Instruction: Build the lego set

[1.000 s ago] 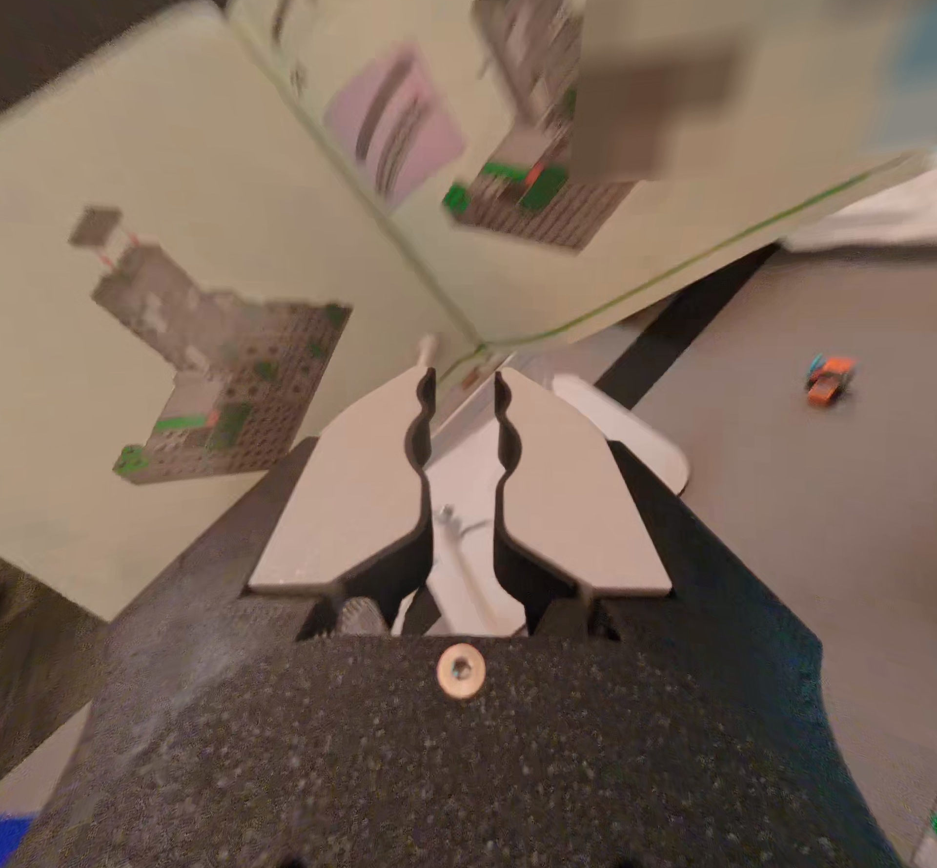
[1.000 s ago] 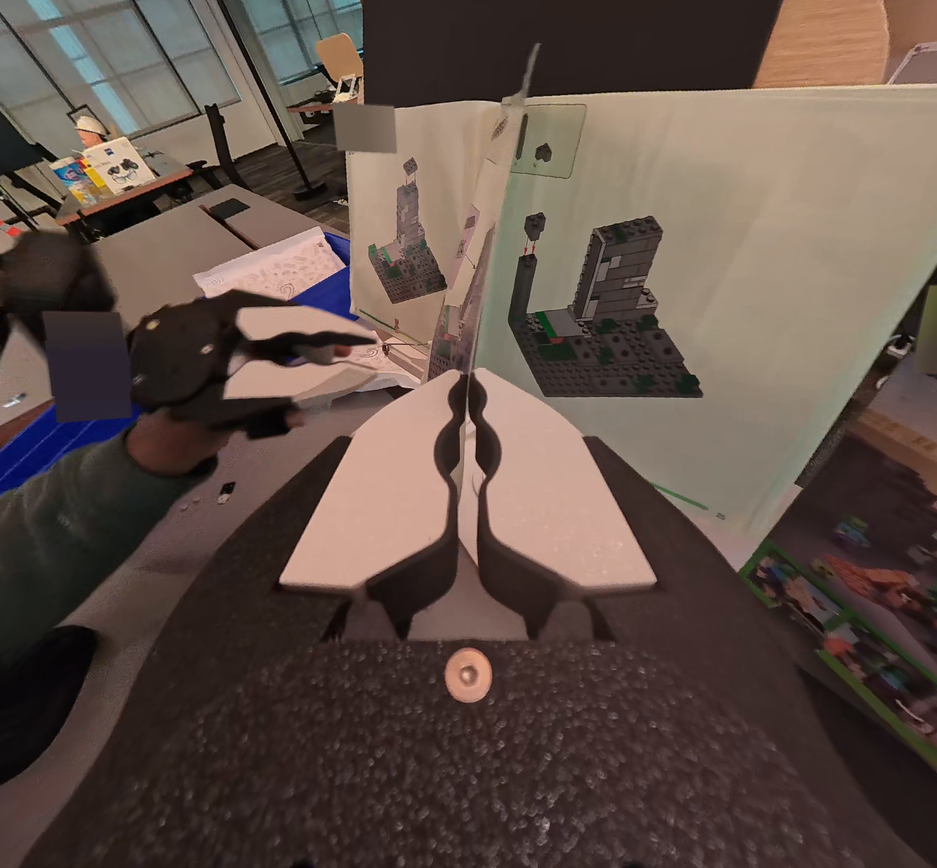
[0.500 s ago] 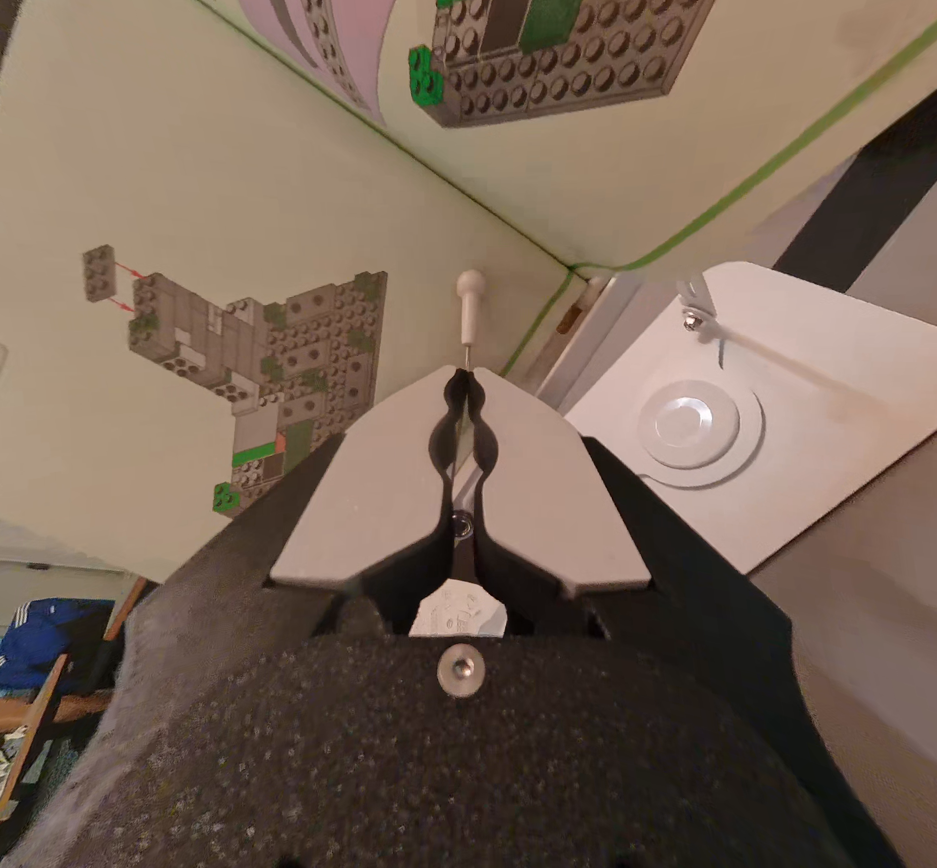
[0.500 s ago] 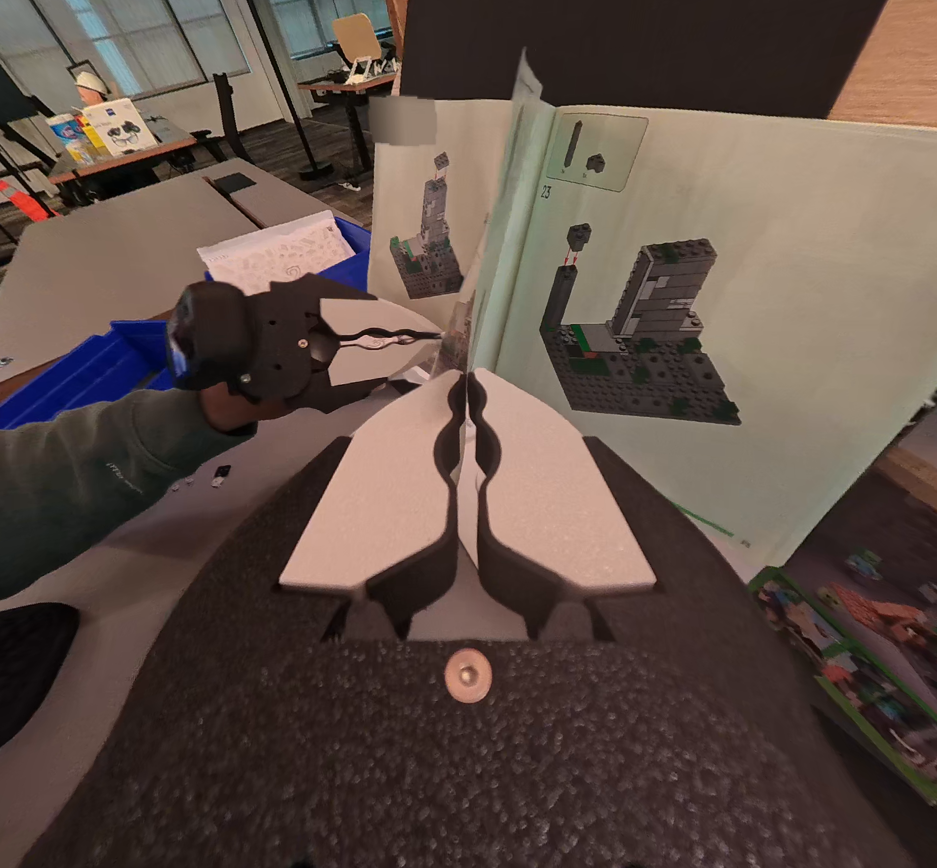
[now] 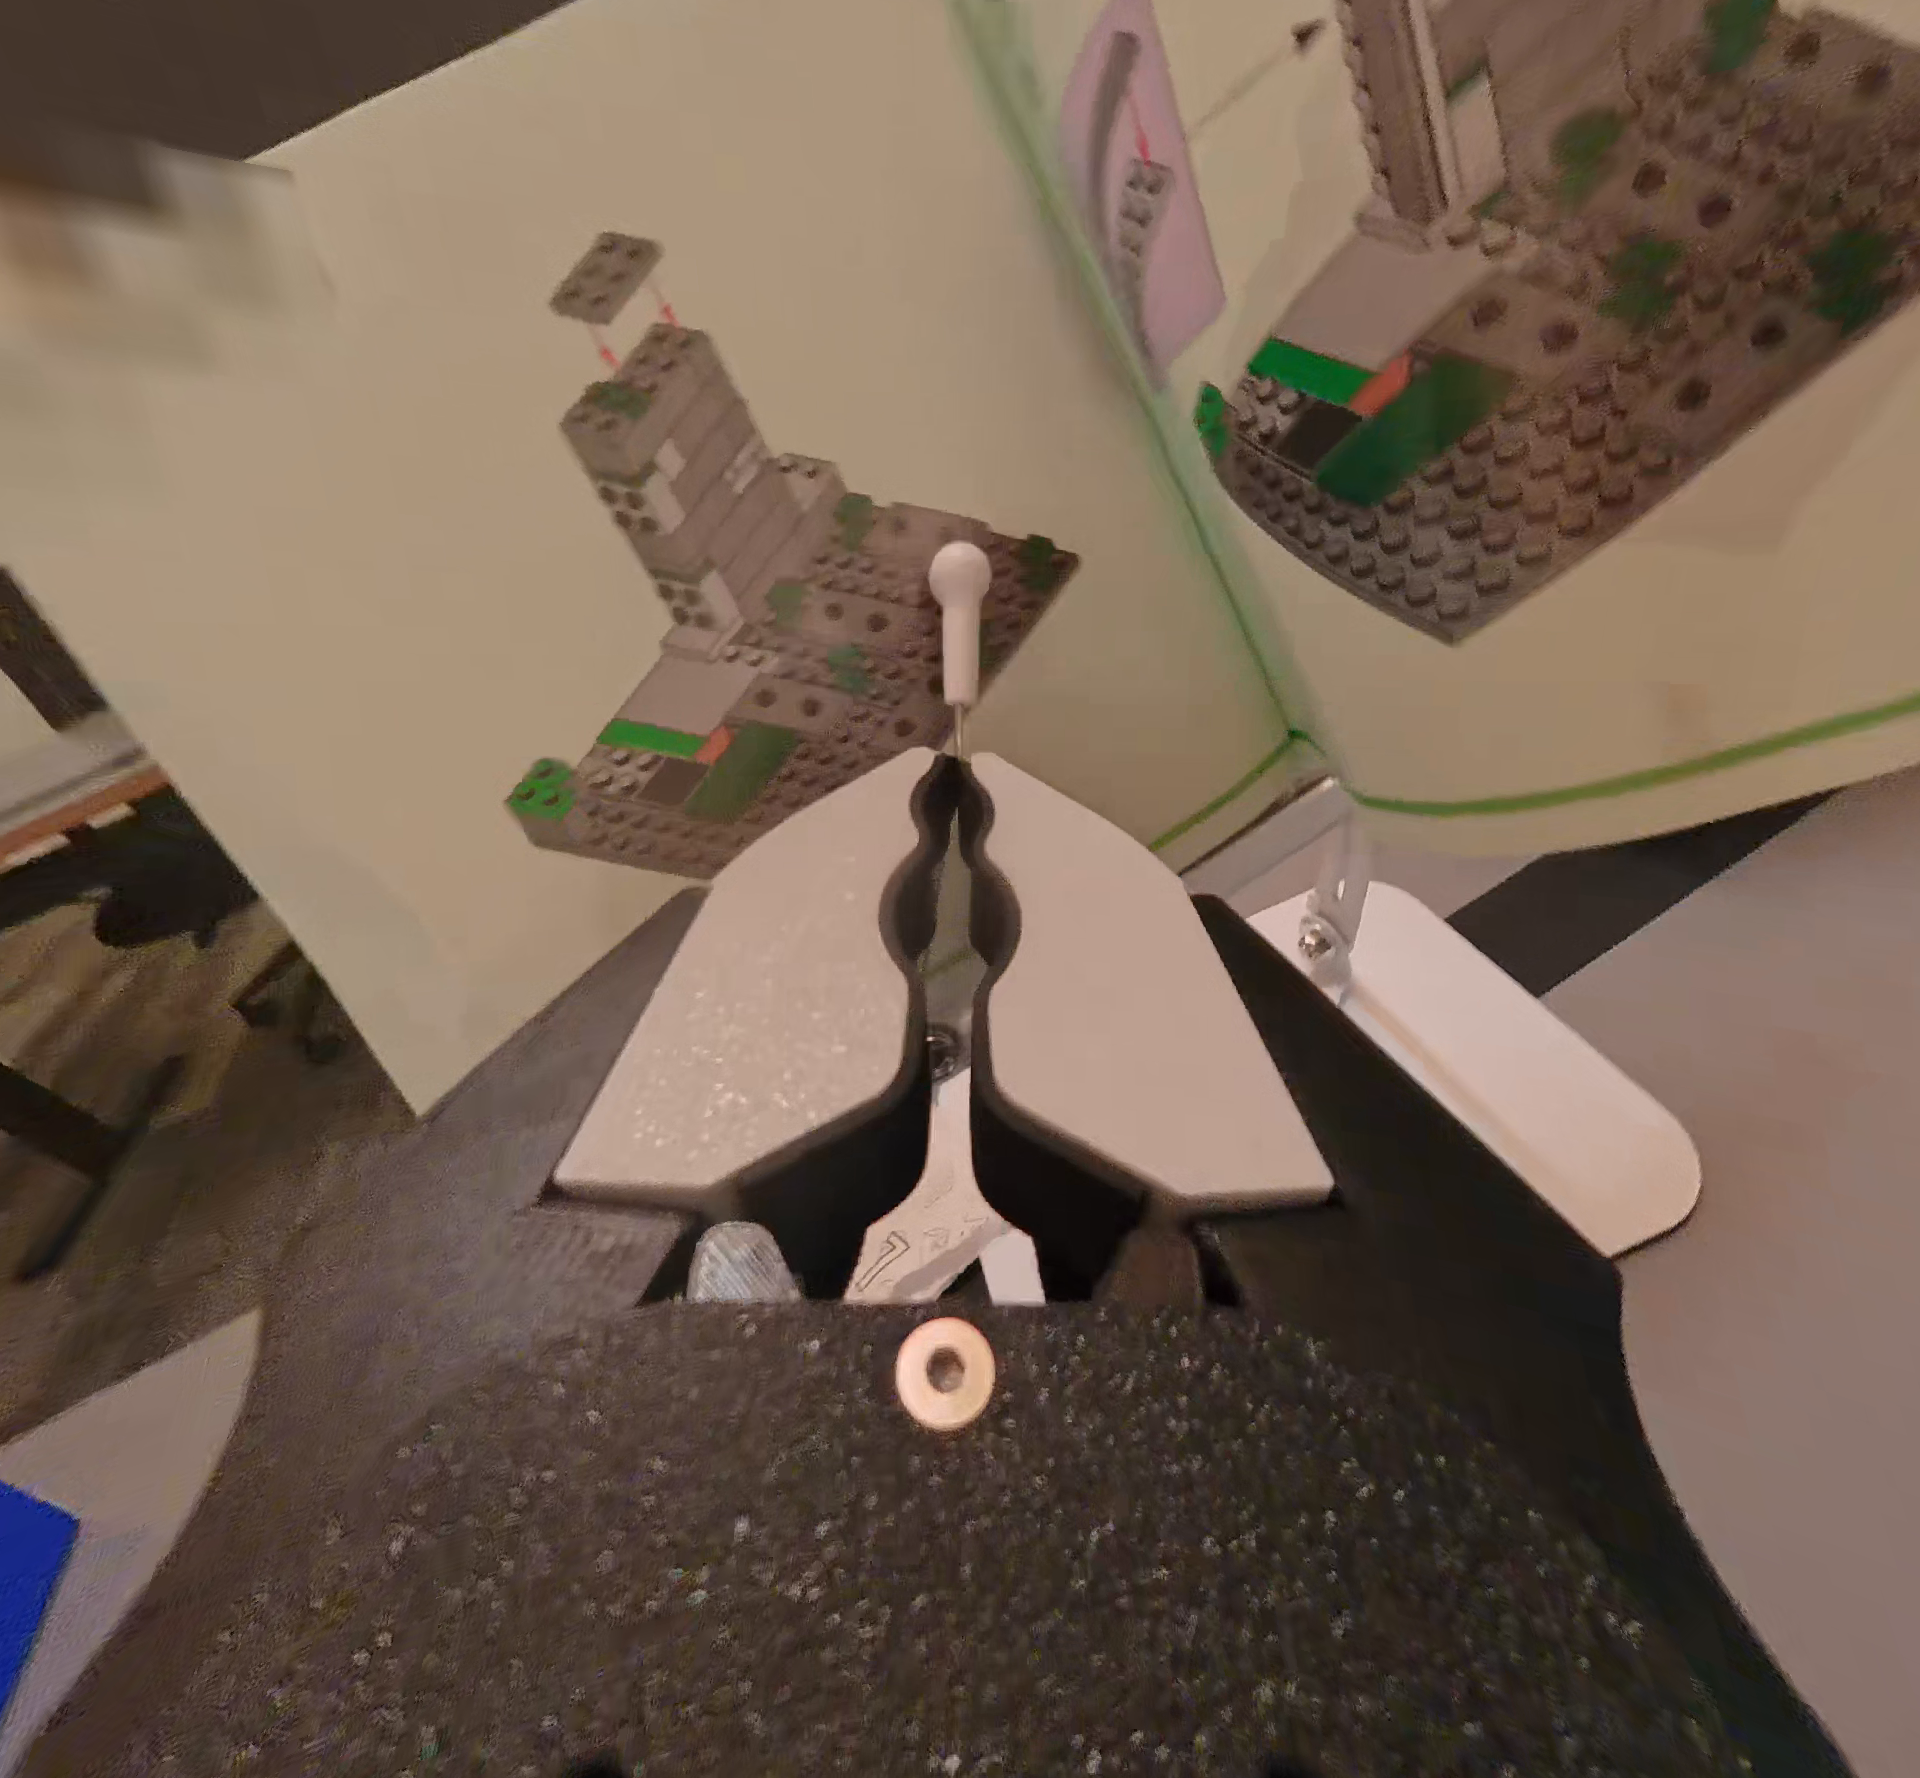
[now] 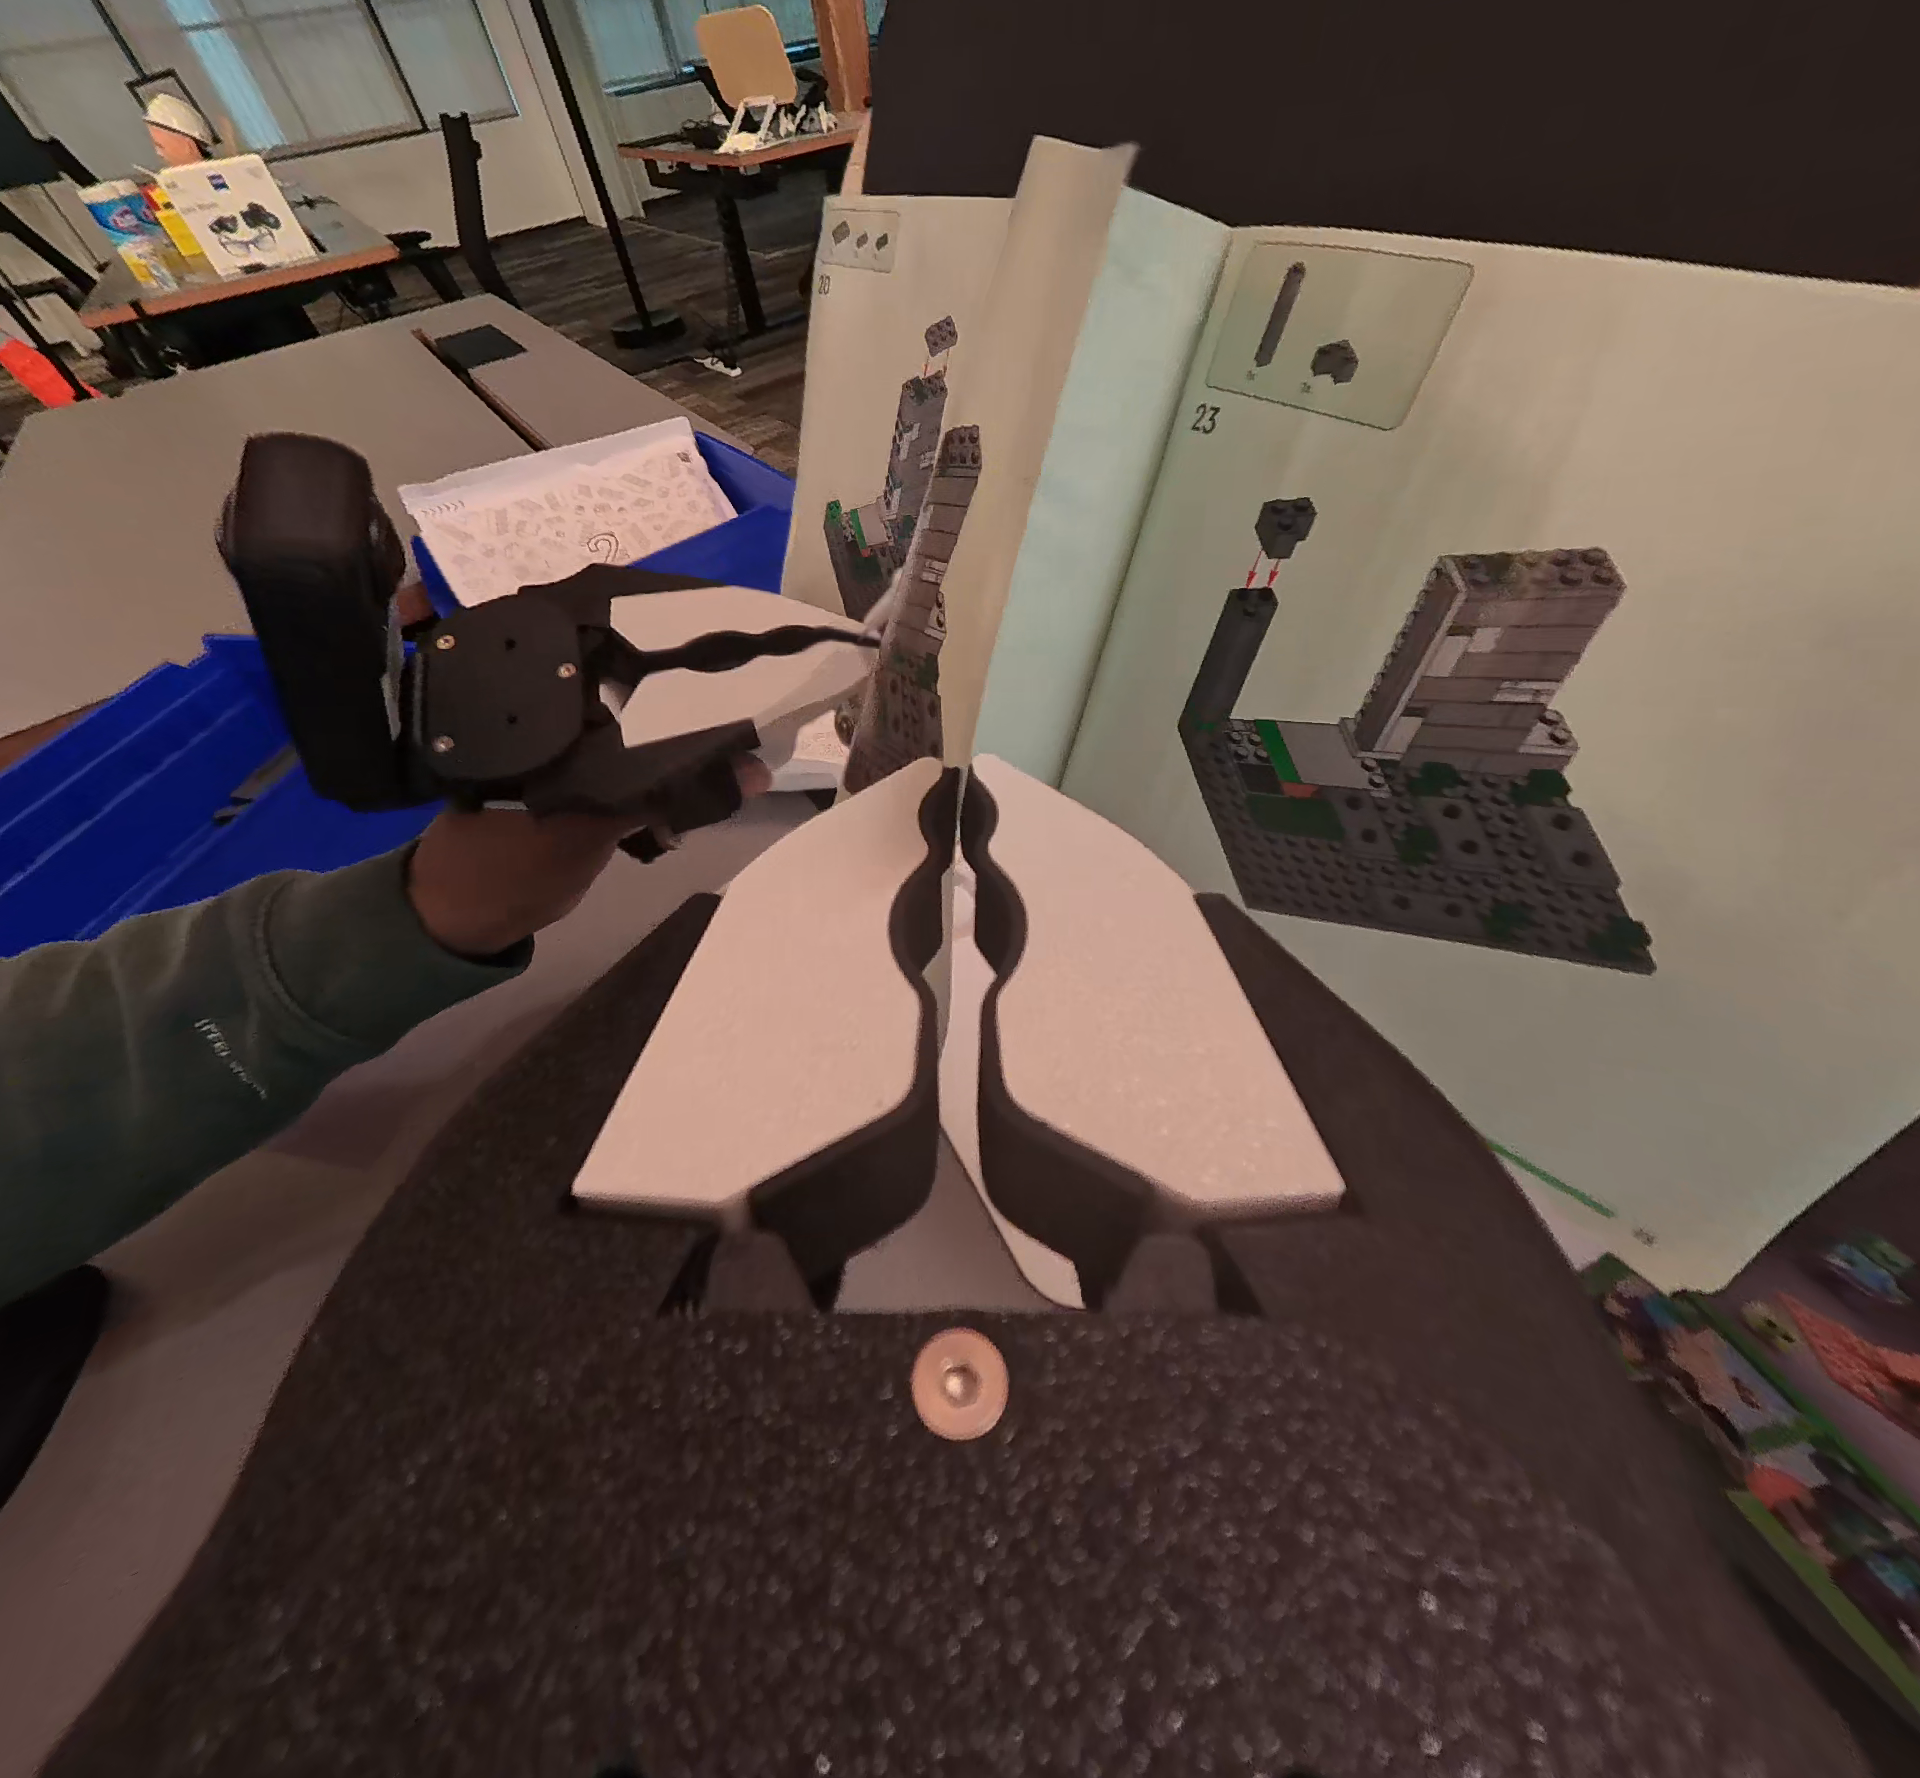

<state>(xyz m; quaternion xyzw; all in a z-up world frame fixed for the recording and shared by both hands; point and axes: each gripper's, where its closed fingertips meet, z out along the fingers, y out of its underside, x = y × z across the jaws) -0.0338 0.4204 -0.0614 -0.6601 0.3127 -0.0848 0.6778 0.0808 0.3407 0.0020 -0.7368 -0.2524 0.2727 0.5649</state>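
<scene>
The open instruction booklet [image 5: 436, 440] stands upright on a white book stand [image 5: 1507, 1105]. My left gripper [image 5: 953, 764] is shut on the thin metal page-holder arm with a white tip [image 5: 958, 585], in front of the left page. It also shows in the right wrist view [image 6: 862, 637], held by a hand at the booklet's left page. My right gripper [image 6: 956, 778] is shut on the bottom edge of a single page [image 6: 1049, 440], which stands on edge between the two open sides of the booklet [image 6: 1558, 1053]. No loose bricks show.
A blue bin [image 6: 156, 772] with a white printed bag [image 6: 561, 513] sits left of the booklet on the grey table [image 6: 208, 440]. The set's printed box [image 6: 1818, 1416] lies at the lower right. Desks and chairs stand far behind. There is about 15 centimeters between the tips of the two grippers.
My left gripper, open one second ago, has moved in and shut on the page-holder arm. My right gripper has kept its hold on the page, which now stands more upright.
</scene>
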